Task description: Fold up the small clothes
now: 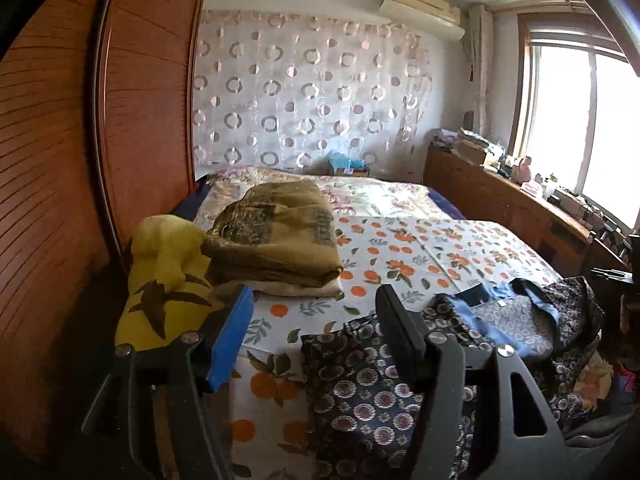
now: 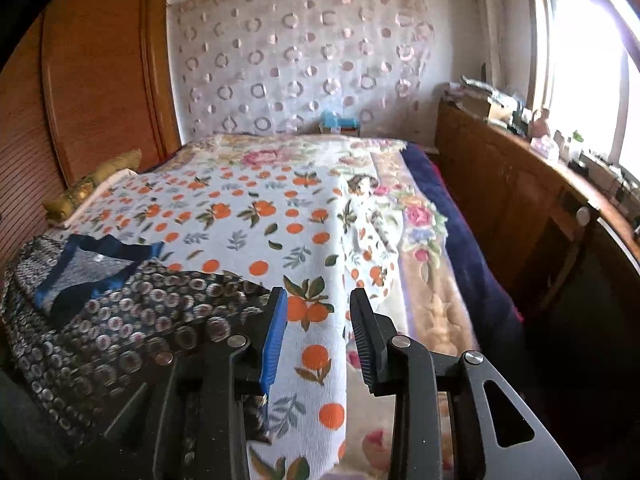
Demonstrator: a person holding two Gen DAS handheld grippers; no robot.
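Observation:
A dark garment with a small round flower print and a blue neckline (image 1: 360, 384) lies spread on the near part of the bed, neckline facing up. My left gripper (image 1: 316, 300) is open above its left edge; the blue-padded finger (image 1: 228, 344) hangs over bare sheet and the black finger (image 1: 400, 332) over the cloth. Nothing sits between them. In the right wrist view the same garment (image 2: 120, 312) lies to the left. My right gripper (image 2: 319, 300) stands open just right of its edge, over the orange-print sheet (image 2: 256, 216), pads apart and holding nothing.
A folded olive blanket stack (image 1: 276, 236) and a yellow cloth (image 1: 164, 280) sit at the bed's left edge beside the wooden wardrobe (image 1: 140, 120). A long wooden cabinet (image 2: 500, 184) with clutter runs under the window on the right. The sheet drapes over the bed's right side.

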